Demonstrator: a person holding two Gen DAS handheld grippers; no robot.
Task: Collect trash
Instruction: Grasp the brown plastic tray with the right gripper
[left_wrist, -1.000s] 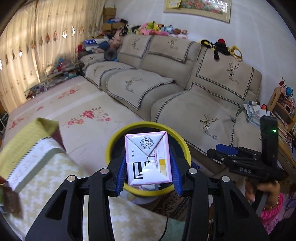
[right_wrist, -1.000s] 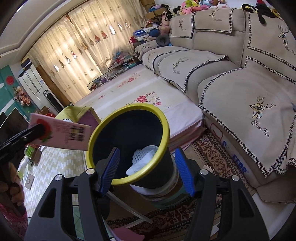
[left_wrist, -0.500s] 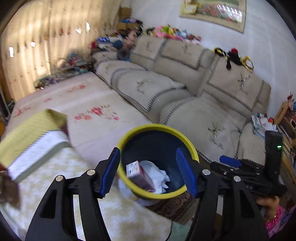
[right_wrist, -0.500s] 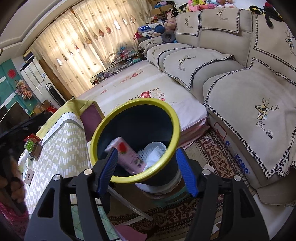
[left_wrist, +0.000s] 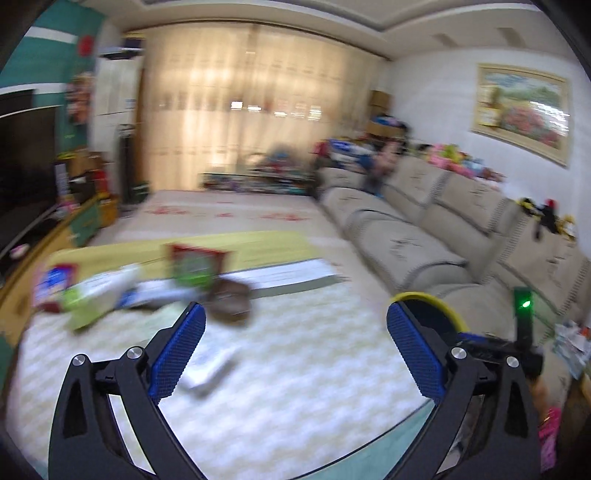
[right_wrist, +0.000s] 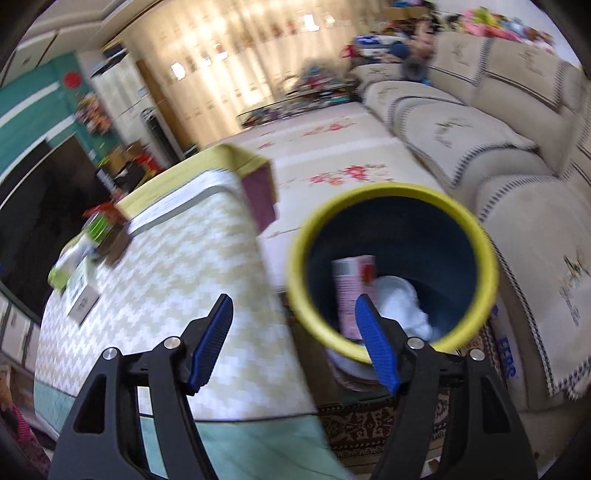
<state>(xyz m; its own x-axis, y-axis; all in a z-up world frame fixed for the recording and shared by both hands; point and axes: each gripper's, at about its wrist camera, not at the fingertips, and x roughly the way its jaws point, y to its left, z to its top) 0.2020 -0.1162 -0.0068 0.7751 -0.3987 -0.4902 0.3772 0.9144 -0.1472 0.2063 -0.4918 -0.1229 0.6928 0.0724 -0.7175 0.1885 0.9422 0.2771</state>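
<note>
The yellow-rimmed dark bin (right_wrist: 391, 269) stands beside the table; a pink carton (right_wrist: 352, 291) and white crumpled paper (right_wrist: 400, 302) lie inside it. Its rim also shows in the left wrist view (left_wrist: 428, 306). My left gripper (left_wrist: 295, 350) is open and empty, over the table with the zigzag cloth (left_wrist: 288, 369). Blurred trash sits at the table's far side: a green packet (left_wrist: 94, 299), a red-and-green box (left_wrist: 194, 266), a brown item (left_wrist: 231, 301), and a white flat box (left_wrist: 208, 371) near my left fingers. My right gripper (right_wrist: 293, 338) is open and empty, between table edge and bin.
A beige sofa (left_wrist: 443, 236) runs along the right wall. A floral mat (right_wrist: 332, 155) covers the floor beyond the table. A TV cabinet (left_wrist: 33, 206) stands at left. A patterned rug (right_wrist: 369, 417) lies under the bin. The right gripper's body (left_wrist: 517, 343) shows at right.
The pink carton left my left gripper and now lies in the bin. My left gripper swung left from the bin to face the table. My right gripper turned left too.
</note>
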